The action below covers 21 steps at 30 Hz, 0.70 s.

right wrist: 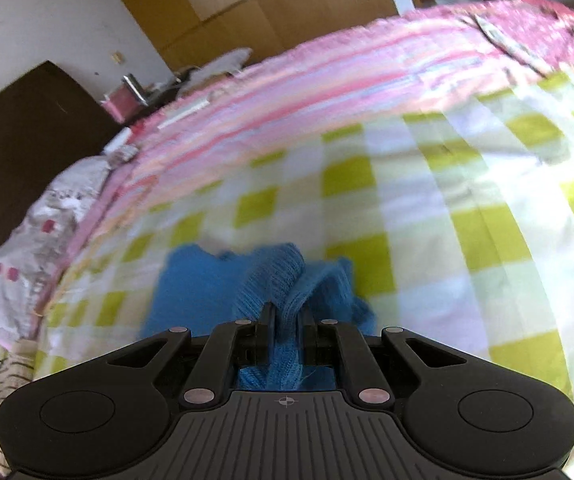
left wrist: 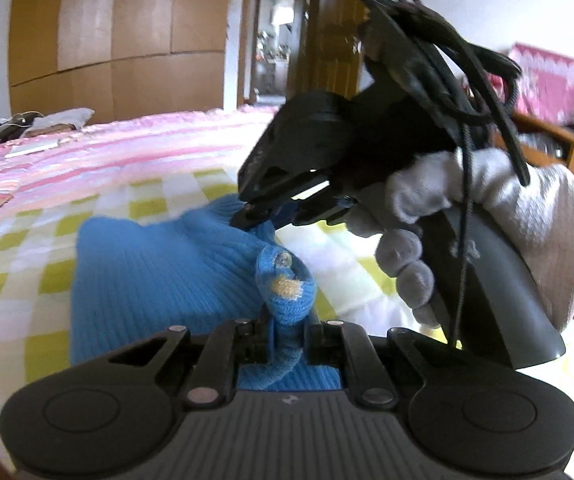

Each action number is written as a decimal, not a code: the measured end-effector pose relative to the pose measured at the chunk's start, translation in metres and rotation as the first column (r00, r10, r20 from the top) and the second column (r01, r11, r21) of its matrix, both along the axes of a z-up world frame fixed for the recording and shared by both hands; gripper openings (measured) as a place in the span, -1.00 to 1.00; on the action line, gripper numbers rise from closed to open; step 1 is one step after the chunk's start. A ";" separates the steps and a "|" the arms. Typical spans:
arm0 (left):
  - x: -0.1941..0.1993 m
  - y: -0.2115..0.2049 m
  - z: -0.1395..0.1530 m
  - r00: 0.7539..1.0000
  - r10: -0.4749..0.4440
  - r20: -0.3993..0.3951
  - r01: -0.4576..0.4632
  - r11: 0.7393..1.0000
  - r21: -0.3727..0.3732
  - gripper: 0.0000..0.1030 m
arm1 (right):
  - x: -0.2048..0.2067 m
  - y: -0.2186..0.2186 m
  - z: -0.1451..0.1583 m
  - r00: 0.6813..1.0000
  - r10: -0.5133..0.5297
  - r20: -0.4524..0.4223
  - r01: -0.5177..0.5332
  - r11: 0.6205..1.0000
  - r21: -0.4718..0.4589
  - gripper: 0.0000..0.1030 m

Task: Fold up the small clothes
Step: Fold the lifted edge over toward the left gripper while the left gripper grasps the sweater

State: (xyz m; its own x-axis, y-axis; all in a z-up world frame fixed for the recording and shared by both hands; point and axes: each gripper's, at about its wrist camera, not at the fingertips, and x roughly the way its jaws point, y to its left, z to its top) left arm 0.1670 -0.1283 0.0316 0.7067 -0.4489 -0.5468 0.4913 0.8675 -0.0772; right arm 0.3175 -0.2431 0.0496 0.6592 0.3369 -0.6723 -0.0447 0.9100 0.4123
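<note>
A small blue ribbed knit garment (left wrist: 155, 264) lies on the green and white checked cover (left wrist: 27, 256) of a bed. My left gripper (left wrist: 287, 320) is shut on a bunched blue edge with a yellow patch. Just beyond it, my right gripper (left wrist: 247, 216), held by a hand in a grey glove (left wrist: 487, 208), is shut on another edge of the same garment. In the right wrist view my right gripper (right wrist: 285, 312) pinches a raised fold of the blue garment (right wrist: 195, 292), which trails down onto the checked cover (right wrist: 427, 208).
A pink striped blanket (left wrist: 127, 148) covers the far part of the bed. Small items and a grey pillow (left wrist: 63, 118) lie near its far left edge. Wooden wardrobes (left wrist: 119, 28) and an open doorway (left wrist: 275, 36) stand behind. A red patterned cloth (left wrist: 559, 76) lies at right.
</note>
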 end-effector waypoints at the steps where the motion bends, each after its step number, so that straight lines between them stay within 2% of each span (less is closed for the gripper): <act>1: -0.001 -0.003 -0.003 1.000 -0.005 -0.003 0.005 1.000 0.011 -0.65 | -0.001 -0.004 -0.006 1.000 -0.006 -0.011 0.006 1.000 0.008 -0.81; 5: -0.003 -0.006 -0.010 1.000 -0.017 -0.013 0.018 0.999 0.032 -0.65 | -0.003 -0.013 -0.021 0.999 -0.025 -0.031 0.027 0.998 0.058 -0.75; 13: -0.006 -0.006 -0.011 1.000 -0.029 -0.007 0.029 0.999 0.037 -0.65 | -0.001 -0.013 -0.020 0.999 -0.029 -0.020 0.031 0.996 0.088 -0.67; 17: -0.003 -0.004 -0.012 0.999 -0.033 -0.008 0.033 0.999 0.039 -0.65 | 0.004 -0.017 -0.023 0.999 -0.035 -0.033 0.040 0.986 0.159 -0.39; 21: -0.004 -0.004 -0.013 0.999 -0.034 -0.011 0.035 0.999 0.042 -0.65 | 0.008 -0.009 -0.022 0.999 -0.029 -0.027 0.032 0.993 0.116 -0.37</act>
State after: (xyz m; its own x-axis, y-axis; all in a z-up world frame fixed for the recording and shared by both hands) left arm 0.1626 -0.1320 0.0187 0.6856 -0.4492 -0.5729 0.5203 0.8527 -0.0460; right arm 0.3260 -0.2521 0.0273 0.6536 0.3940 -0.6462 -0.0058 0.8564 0.5162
